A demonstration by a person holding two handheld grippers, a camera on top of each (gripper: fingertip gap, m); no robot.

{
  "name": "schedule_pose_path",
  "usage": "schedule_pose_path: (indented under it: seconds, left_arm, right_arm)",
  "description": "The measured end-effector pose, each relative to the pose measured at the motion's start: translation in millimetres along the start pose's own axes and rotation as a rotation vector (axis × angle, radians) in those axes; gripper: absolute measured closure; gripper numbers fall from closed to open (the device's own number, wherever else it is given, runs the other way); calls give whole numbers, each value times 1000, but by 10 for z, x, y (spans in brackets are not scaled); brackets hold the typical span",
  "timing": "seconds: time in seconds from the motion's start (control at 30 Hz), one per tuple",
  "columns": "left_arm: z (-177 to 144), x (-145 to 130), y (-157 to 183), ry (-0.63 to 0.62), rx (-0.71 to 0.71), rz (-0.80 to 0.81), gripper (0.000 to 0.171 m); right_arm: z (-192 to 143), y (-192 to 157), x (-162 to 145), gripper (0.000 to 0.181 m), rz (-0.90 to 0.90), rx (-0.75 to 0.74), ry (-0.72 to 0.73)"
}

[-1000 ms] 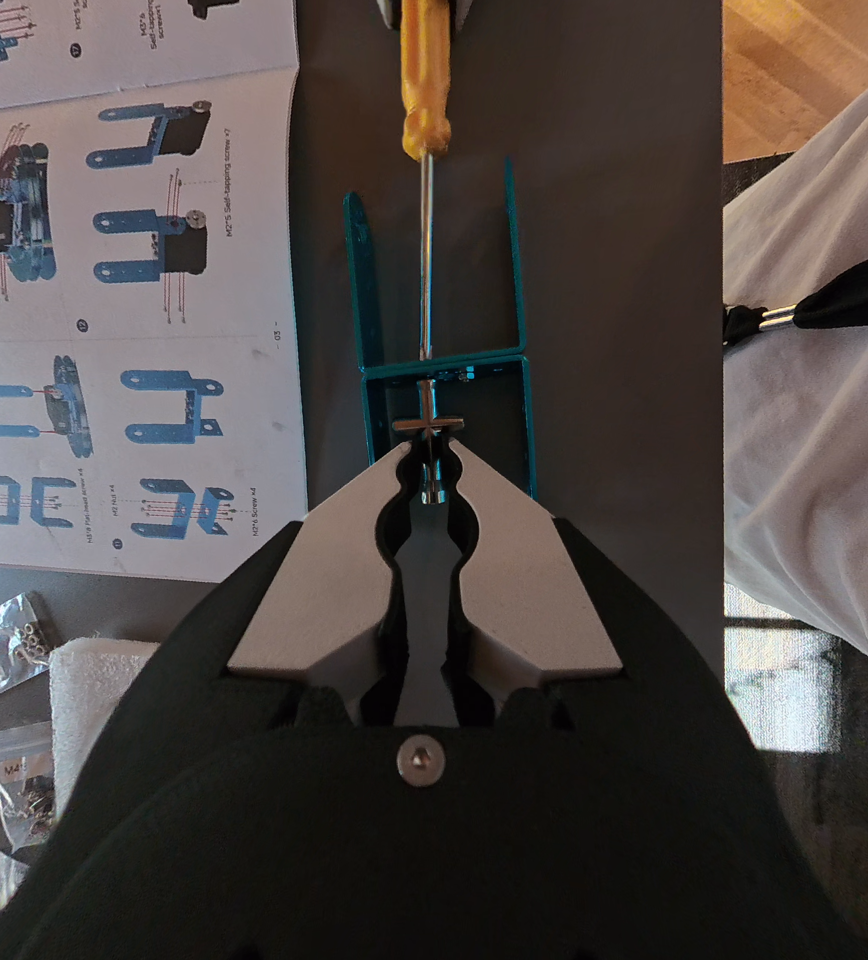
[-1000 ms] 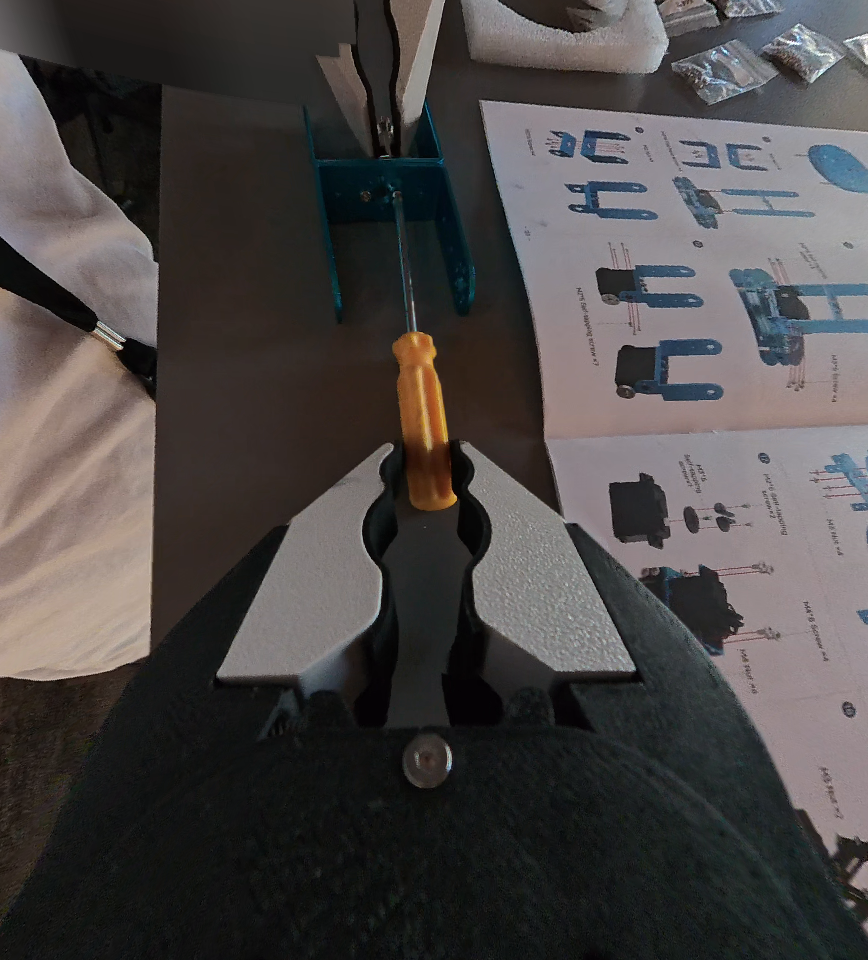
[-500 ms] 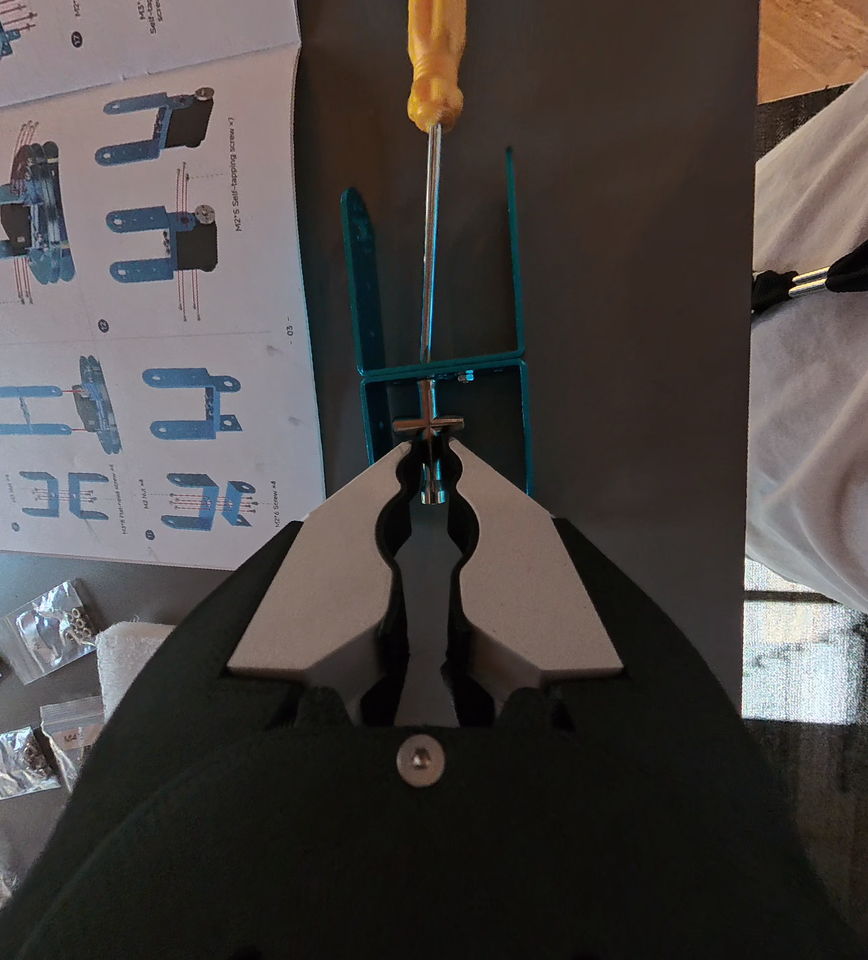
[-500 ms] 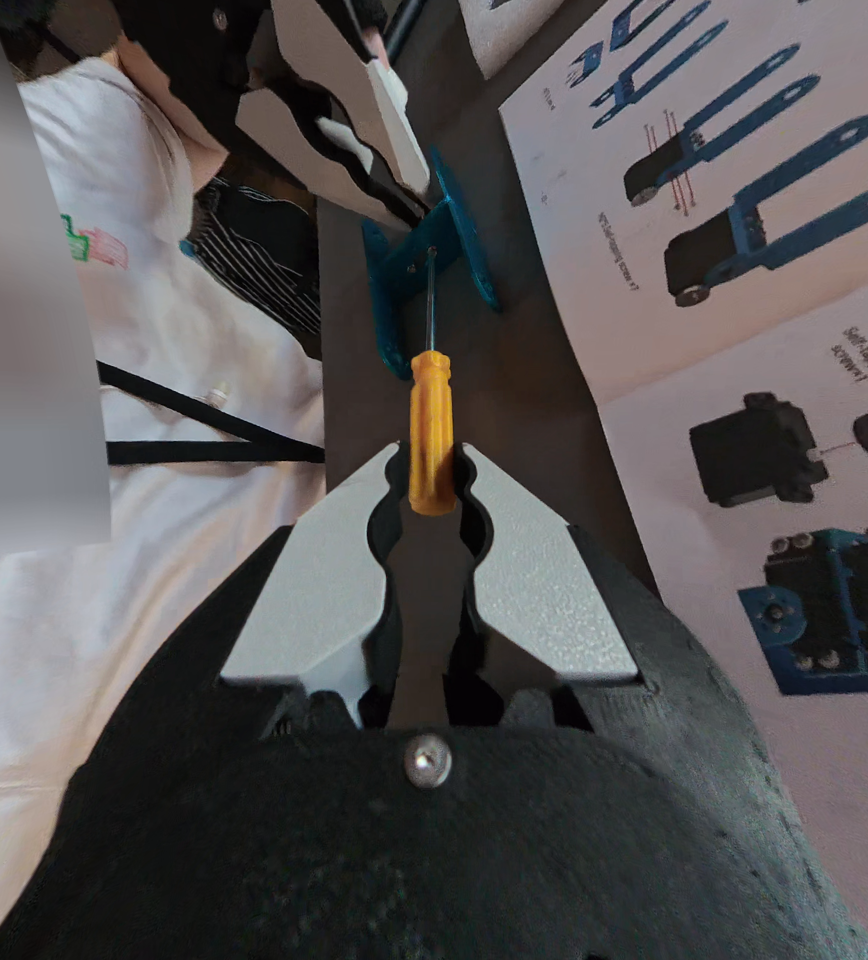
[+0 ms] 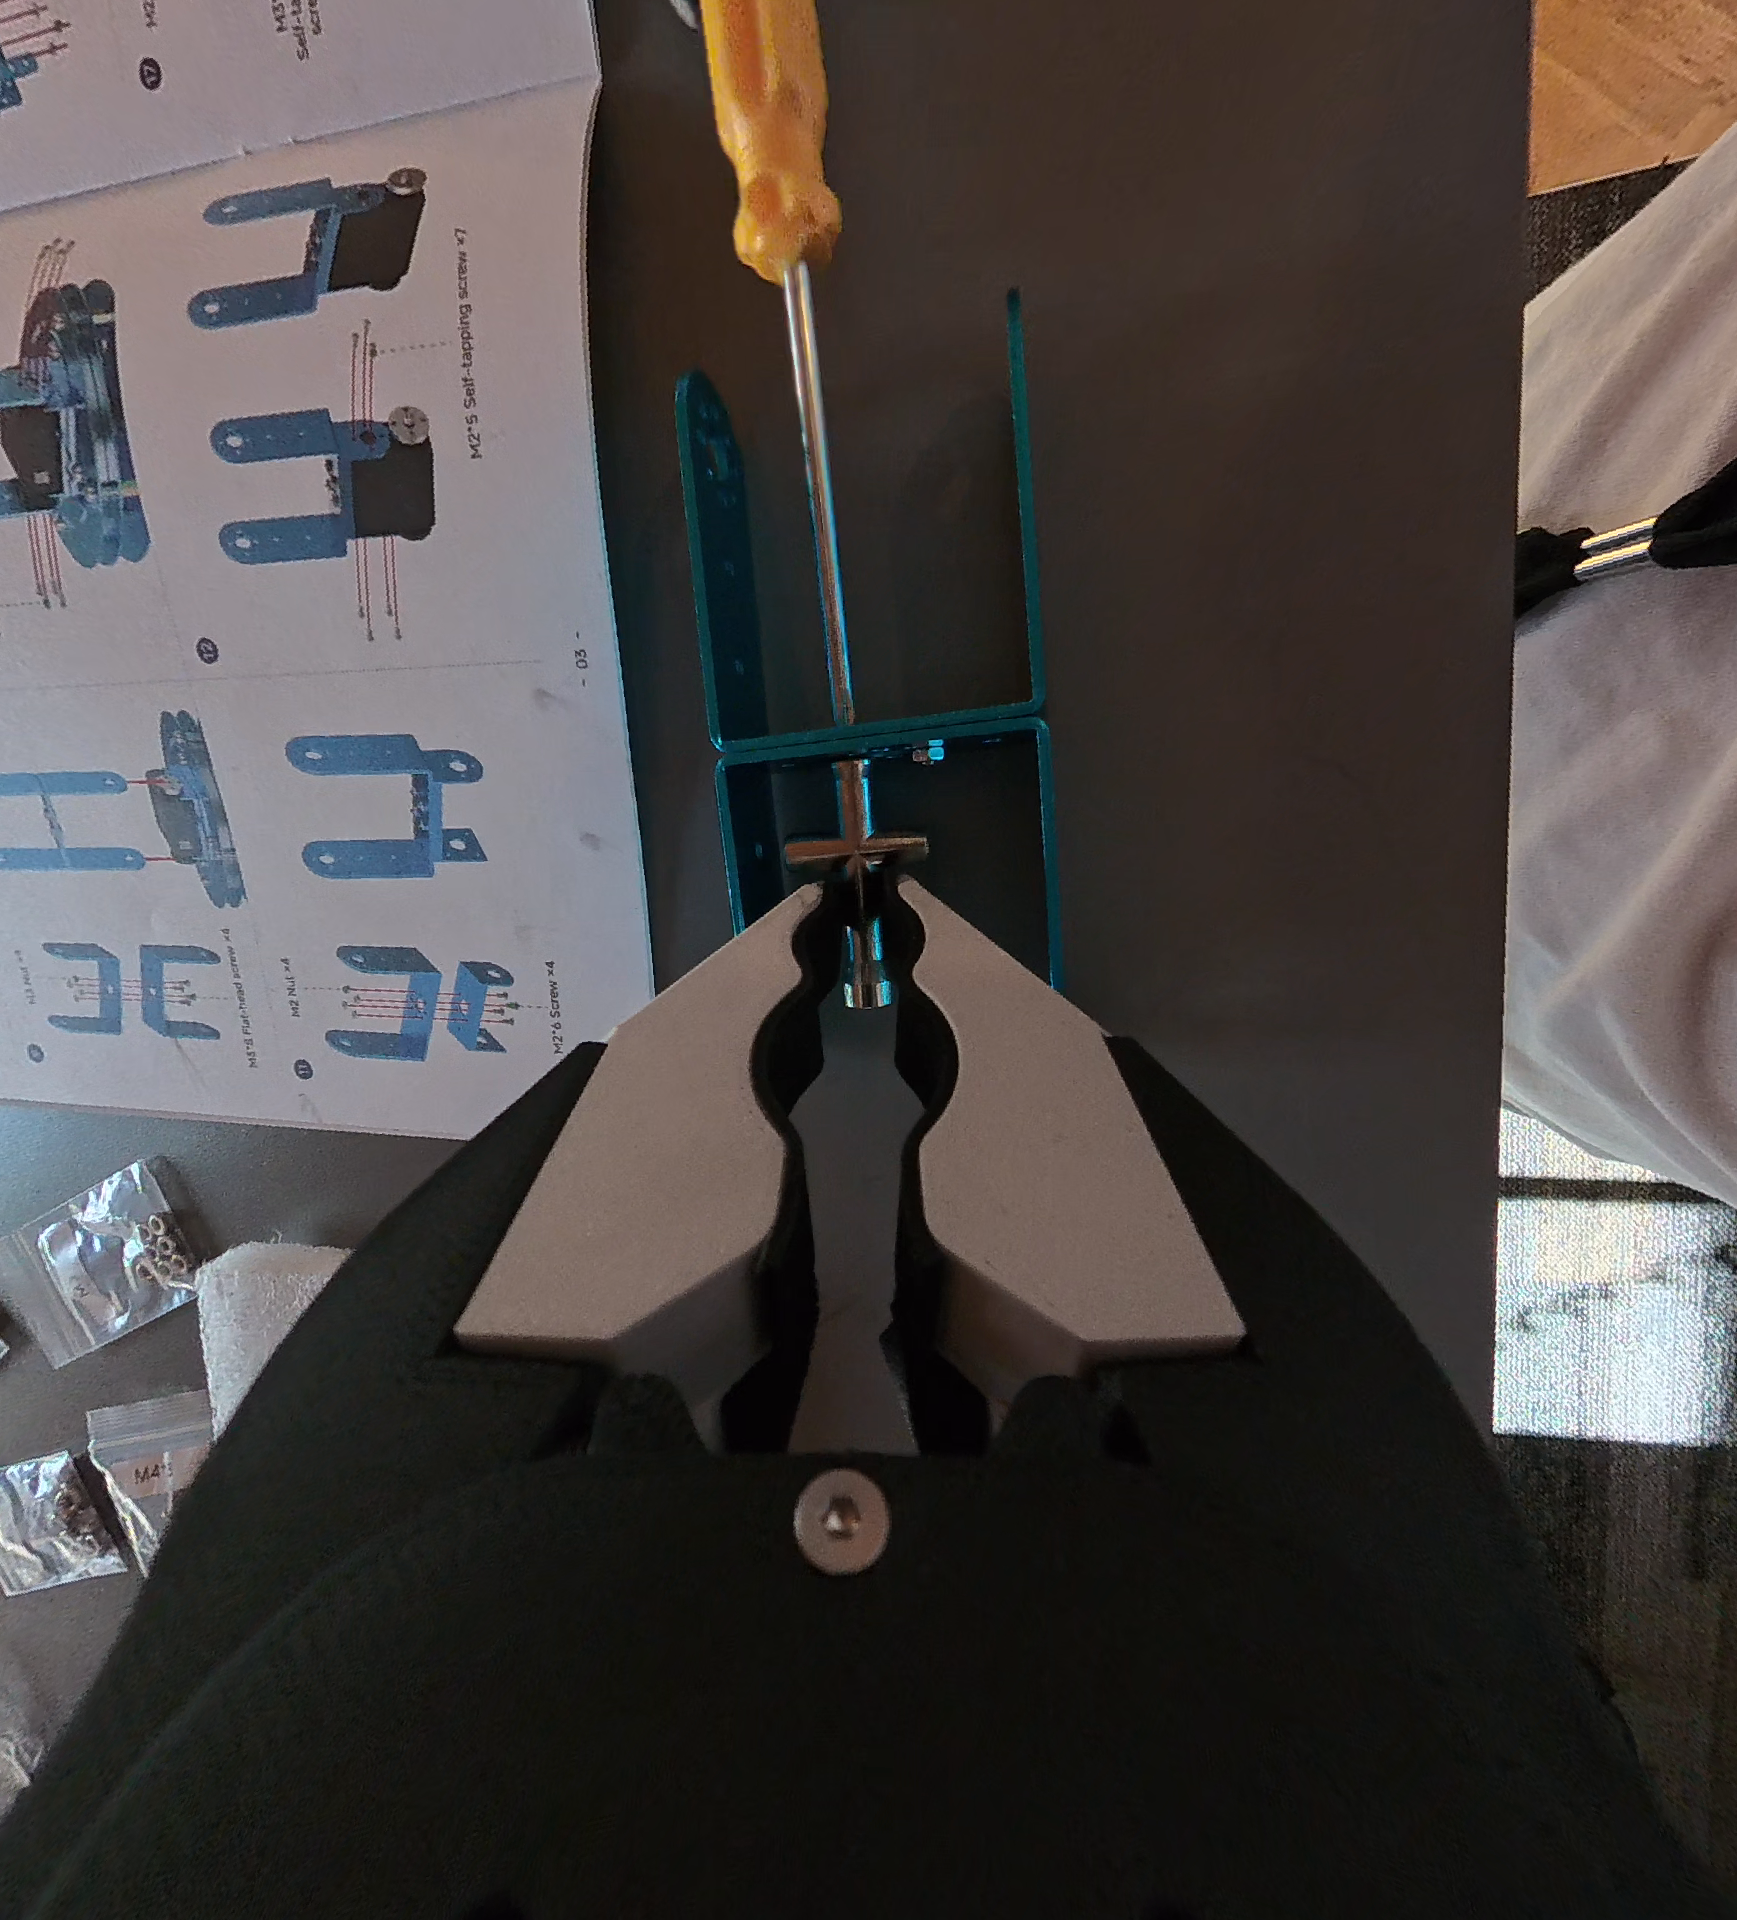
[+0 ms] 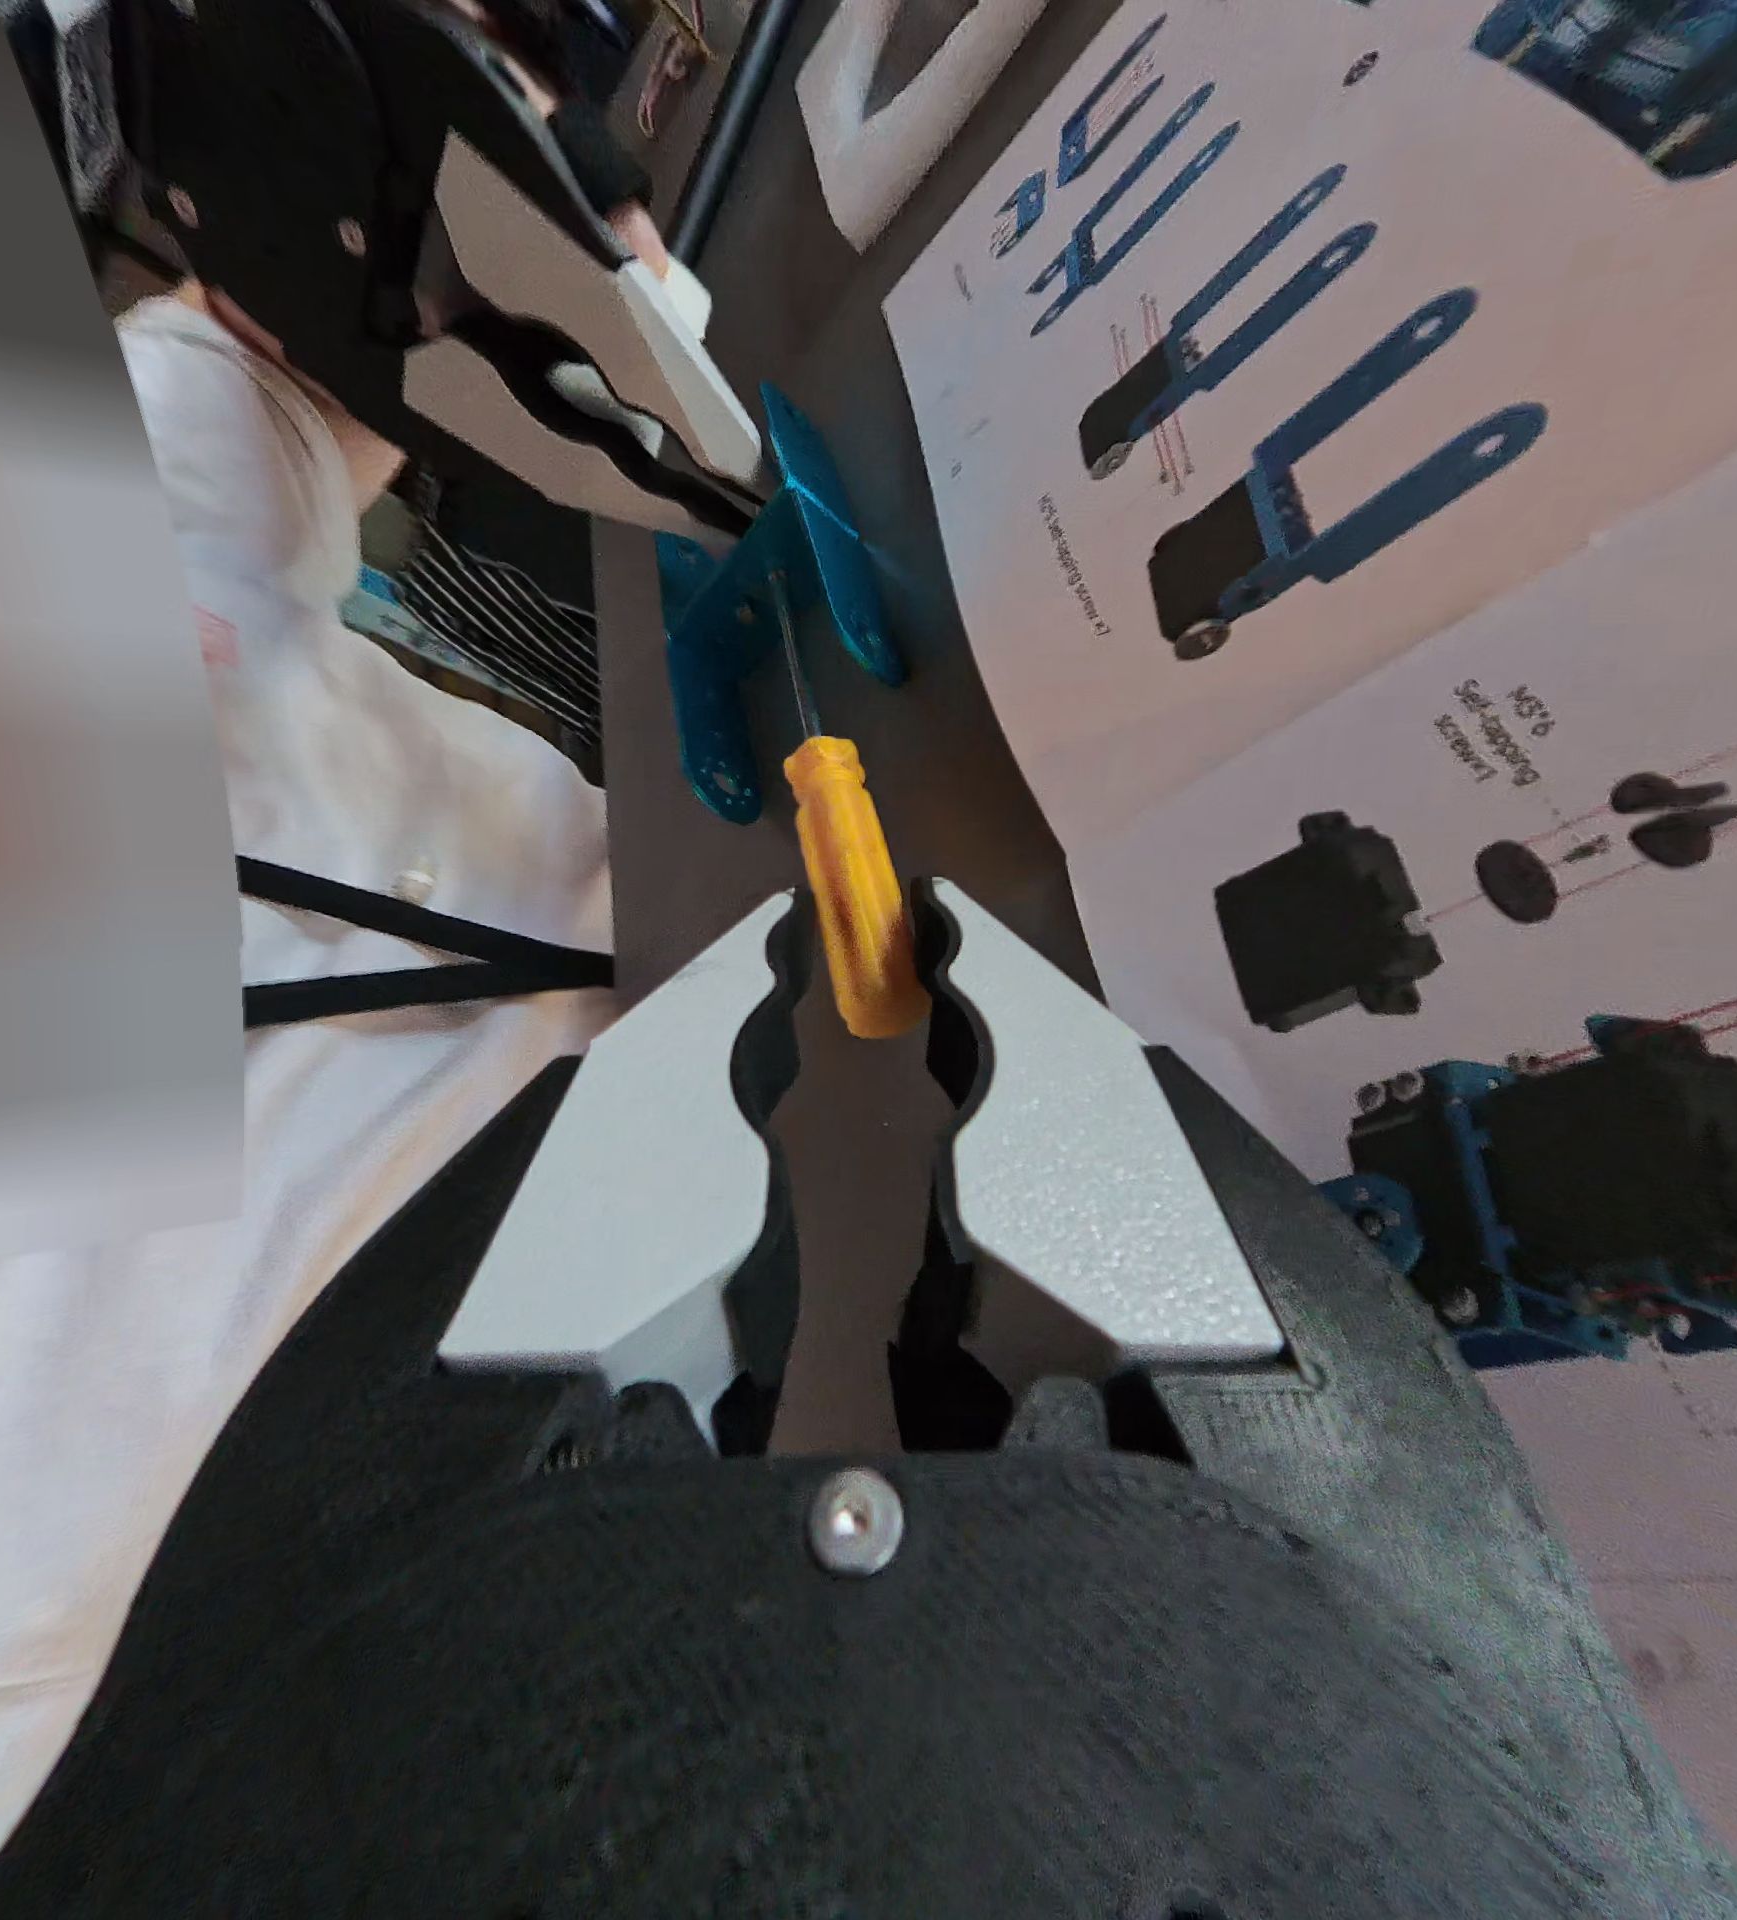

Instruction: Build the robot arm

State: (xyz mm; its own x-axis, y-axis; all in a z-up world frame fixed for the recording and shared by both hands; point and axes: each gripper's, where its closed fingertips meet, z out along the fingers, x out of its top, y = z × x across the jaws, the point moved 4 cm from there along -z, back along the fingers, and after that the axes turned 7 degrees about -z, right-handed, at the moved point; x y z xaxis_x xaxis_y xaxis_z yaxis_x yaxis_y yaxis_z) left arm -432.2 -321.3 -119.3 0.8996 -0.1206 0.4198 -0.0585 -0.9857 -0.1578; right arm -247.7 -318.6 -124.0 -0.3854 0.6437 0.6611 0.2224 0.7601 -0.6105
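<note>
screwdriver (image 6: 851, 894) with an orange handle sits clamped between the two grey fingers of the right gripper (image 6: 859, 914), the butt of the handle lying in the first scallop of the jaws and the thin steel shaft running forward to the teal bracket assembly (image 6: 770, 592). the tip meets the cross wall where the two u-shaped teal brackets stand back to back; the exact point of contact is too small to make out.

from the other side, the left gripper (image 5: 856, 914) is closed on a small cross-shaped metal wrench (image 5: 856, 850), one arm of which lies between the fingertips while the opposite arm points at the same cross wall of the brackets (image 5: 874, 740). the screwdriver's shaft (image 5: 822, 499) comes in from the far side in line with it, passing between the two long teal arms.

the brackets rest on the dark grey table (image 5: 1259, 520), near its edge on the person's side, where white clothing (image 5: 1674, 623) with a black strap shows. an open instruction booklet (image 5: 251, 540) lies flat just beside the brackets on the other side. past its corner are several small clear bags of hardware (image 5: 105, 1257) and a white foam block (image 5: 251, 1299), partly hidden behind the left gripper's black body.
</note>
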Motion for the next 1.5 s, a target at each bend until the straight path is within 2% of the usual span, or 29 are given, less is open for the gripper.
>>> schedule_pose_path:
  seconds: [0.1, 0.27, 0.33, 0.43, 0.53, 0.63, 0.73, 0.8, 0.87, 0.97, 1.17, 1.23, 1.37, 1.43, 1.5]
  left_arm:
    - [2, -10, 0, 1, -1, -4, 166]
    - [2, -8, 10, 2, -7, -7, 166]
    - [4, 4, 28, 6, -17, -9, 166]
    - [12, 6, 31, 1, -12, -1, 166]
    - [11, 9, 32, 6, -18, -9, 166]
    - [10, 8, 34, 7, -18, -11, 166]
    - [11, 9, 37, 8, -16, -11, 166]
    - [12, 10, 38, 8, -15, -11, 166]
    - [13, 11, 38, 7, -14, -10, 166]
    - [15, 12, 36, 5, -13, -7, 166]
    - [21, 29, 41, 1, -13, 2, 166]
    - [24, 30, 41, -2, -13, 6, 166]
    - [29, 32, 46, 6, -21, 2, 166]
    - [31, 33, 46, 6, -24, 3, 166]
    - [35, 35, 44, 4, -25, 4, 166]
  right_arm:
    - [27, -31, -35, 163, -135, -85, -31]
    - [52, -65, -56, 162, -256, -174, -44]
    - [68, -111, -50, 152, -329, -197, -32]
    - [72, -280, 10, 143, -595, -286, 31]
    - [82, -406, -11, 155, -911, -449, 5]
    - [144, -387, -86, 152, -1017, -541, -99]
    - [171, -294, -152, 156, -1045, -583, -184]
    - [177, -273, -150, 166, -1067, -596, -193]
    - [171, -257, -134, 166, -1038, -571, -209]
    - [148, -211, -85, 165, -868, -440, -226]
    - [115, -85, 3, 165, -295, -72, -314]
    - [120, -46, 17, 165, -200, 1, -331]
    - [100, 47, 89, 161, -239, -30, -285]
    - [71, 1, 124, 151, -335, -65, -236]
    - [42, -79, 139, 145, -508, -131, -195]
